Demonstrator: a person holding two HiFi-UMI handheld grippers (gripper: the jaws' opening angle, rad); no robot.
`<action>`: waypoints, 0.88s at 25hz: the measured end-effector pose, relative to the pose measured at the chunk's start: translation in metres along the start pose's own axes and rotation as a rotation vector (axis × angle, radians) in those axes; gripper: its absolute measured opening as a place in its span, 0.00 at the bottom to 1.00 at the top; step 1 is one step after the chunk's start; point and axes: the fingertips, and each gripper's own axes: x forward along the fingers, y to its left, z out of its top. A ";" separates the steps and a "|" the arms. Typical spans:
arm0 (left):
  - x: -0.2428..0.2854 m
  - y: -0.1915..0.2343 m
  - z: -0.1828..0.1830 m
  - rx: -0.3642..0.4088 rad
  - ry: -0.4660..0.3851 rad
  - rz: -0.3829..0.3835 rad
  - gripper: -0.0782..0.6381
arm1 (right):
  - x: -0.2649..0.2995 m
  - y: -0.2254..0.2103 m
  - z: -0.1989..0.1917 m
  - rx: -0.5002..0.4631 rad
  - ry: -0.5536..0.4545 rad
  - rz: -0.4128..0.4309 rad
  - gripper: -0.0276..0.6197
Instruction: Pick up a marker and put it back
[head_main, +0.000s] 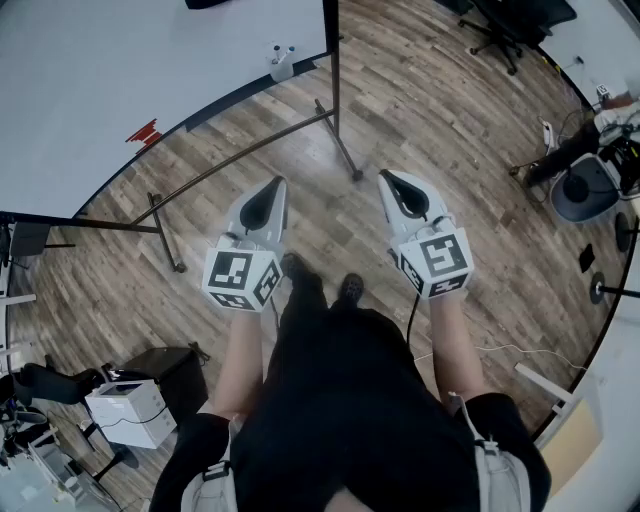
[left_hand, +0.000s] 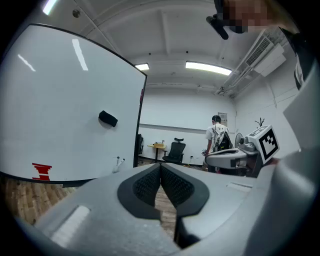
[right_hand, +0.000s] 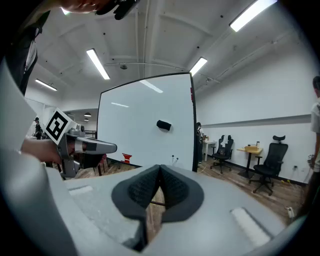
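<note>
Two markers (head_main: 283, 58) stand in a small holder at the lower edge of a large whiteboard (head_main: 120, 70) on a wheeled stand. In the left gripper view the markers (left_hand: 120, 162) show small, low on the board (left_hand: 70, 115); in the right gripper view the markers (right_hand: 174, 159) sit below a black eraser (right_hand: 164, 125). My left gripper (head_main: 278, 184) and right gripper (head_main: 384, 177) are held side by side above the wood floor, well short of the board. The left gripper (left_hand: 161, 165) and the right gripper (right_hand: 160, 167) are both shut, pads together, with nothing between them.
The whiteboard stand's leg (head_main: 343, 150) reaches across the floor ahead. A printer on a cart (head_main: 130, 410) stands at the lower left, a fan (head_main: 580, 186) and office chairs (head_main: 510, 25) to the right. A person (left_hand: 216, 136) stands far back. A red mark (head_main: 145, 131) is on the board.
</note>
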 end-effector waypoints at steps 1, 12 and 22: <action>-0.001 -0.002 -0.001 0.001 0.001 -0.003 0.12 | -0.001 0.000 -0.001 0.000 0.000 -0.002 0.05; -0.008 -0.008 -0.016 -0.033 0.007 0.039 0.12 | -0.015 -0.001 -0.011 0.026 -0.002 0.024 0.05; -0.001 0.015 -0.017 -0.025 0.027 0.065 0.12 | 0.019 -0.011 -0.016 0.099 -0.001 0.047 0.05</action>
